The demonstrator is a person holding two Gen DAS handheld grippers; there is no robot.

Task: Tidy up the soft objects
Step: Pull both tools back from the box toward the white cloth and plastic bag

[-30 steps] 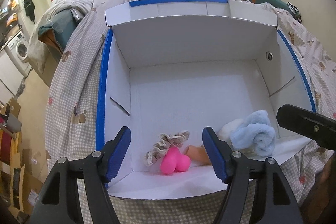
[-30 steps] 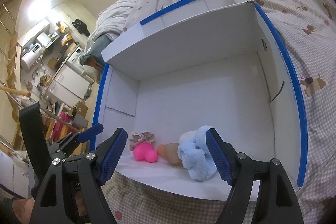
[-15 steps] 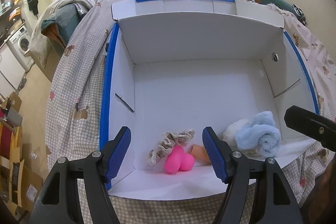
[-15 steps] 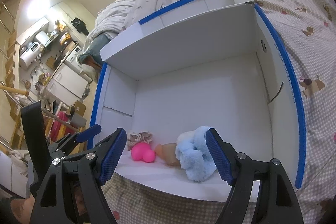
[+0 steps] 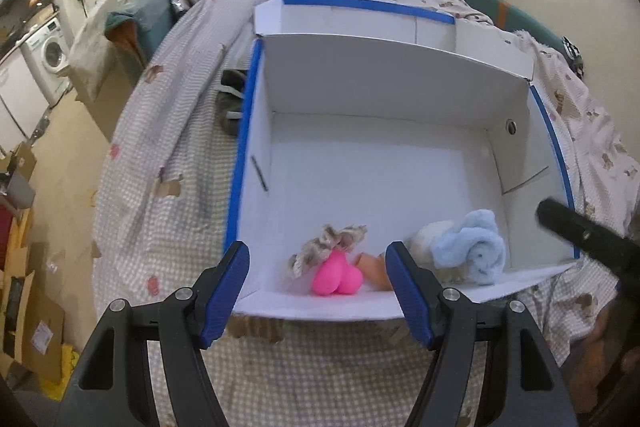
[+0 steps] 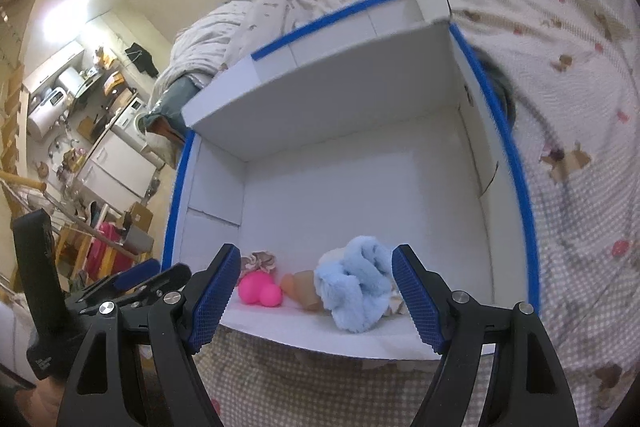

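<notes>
Both the left gripper [image 5: 318, 291] and the right gripper [image 6: 316, 297] hang spread and empty above a white cardboard box [image 5: 380, 187] on the bed, where a fluffy blue towel [image 6: 354, 287], rubbery pink toy [image 5: 335, 273] and frilly scrunchie [image 5: 326, 241] huddle against its near wall.

Both grippers black plastic: left gripper [image 5: 318, 291], right gripper [image 6: 316, 295]; blue textured pads [image 6: 416, 301], silver screws at finger bases

Left gripper [image 5: 318, 285] and right gripper [image 6: 316, 293] side by side, tilted downward, jaws apart, both empty.
</notes>
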